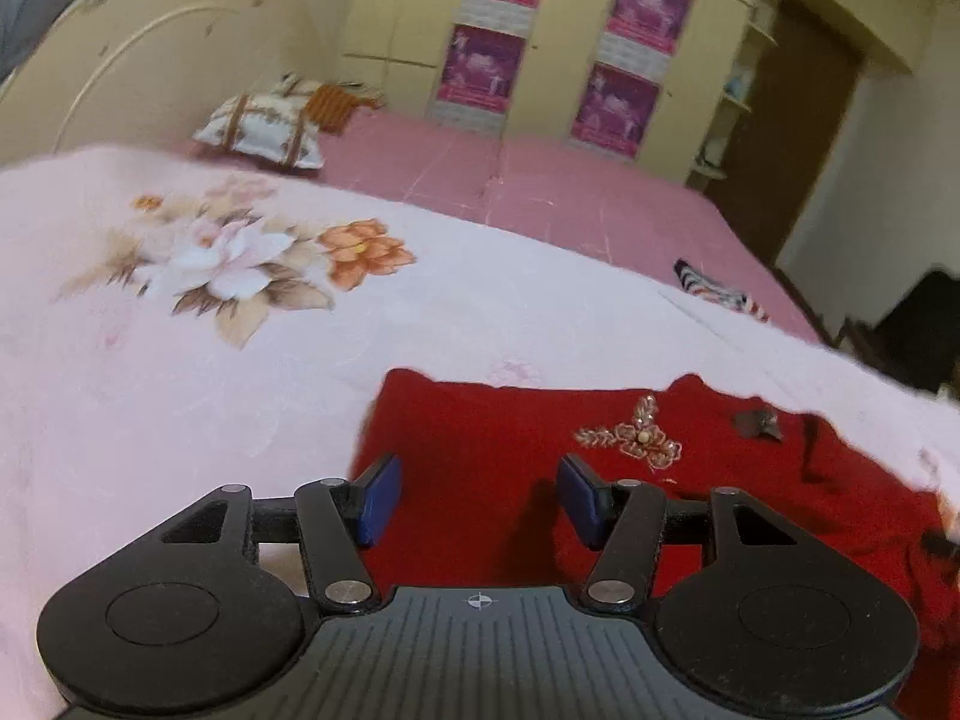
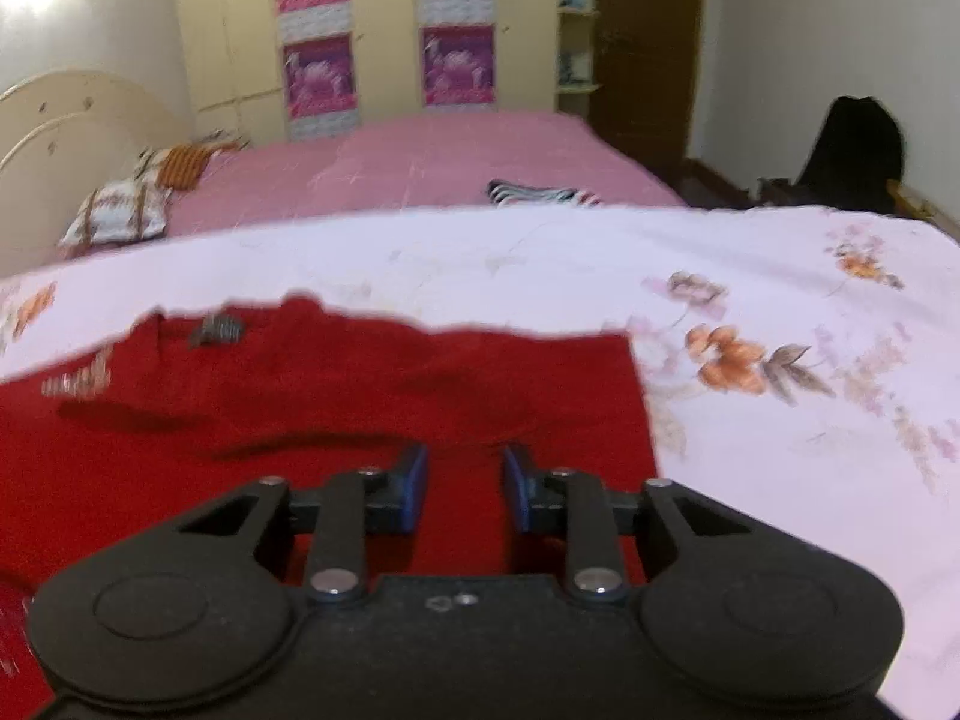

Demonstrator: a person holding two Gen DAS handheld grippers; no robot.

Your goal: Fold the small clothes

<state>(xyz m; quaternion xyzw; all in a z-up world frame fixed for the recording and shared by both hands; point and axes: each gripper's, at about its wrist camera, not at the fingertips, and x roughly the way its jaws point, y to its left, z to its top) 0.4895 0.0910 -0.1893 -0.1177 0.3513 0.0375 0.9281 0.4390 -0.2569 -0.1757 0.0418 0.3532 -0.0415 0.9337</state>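
Left gripper (image 1: 477,498) parted, empty; right gripper (image 2: 465,489) narrower, empty. Beneath both: red garment (image 1: 510,426) flat on floral pink sheet (image 1: 150,390). Beyond: pink bed (image 2: 420,162), cream wardrobe (image 2: 384,30).

Black left gripper (image 1: 480,498), right gripper (image 2: 465,489); blue-padded jaws, silver screws.

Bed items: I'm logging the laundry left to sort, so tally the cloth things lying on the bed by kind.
Red garment: 1
Striped garment: 1
Patterned pillow: 1
Orange cloth: 1
Floral sheet: 1
Total: 5
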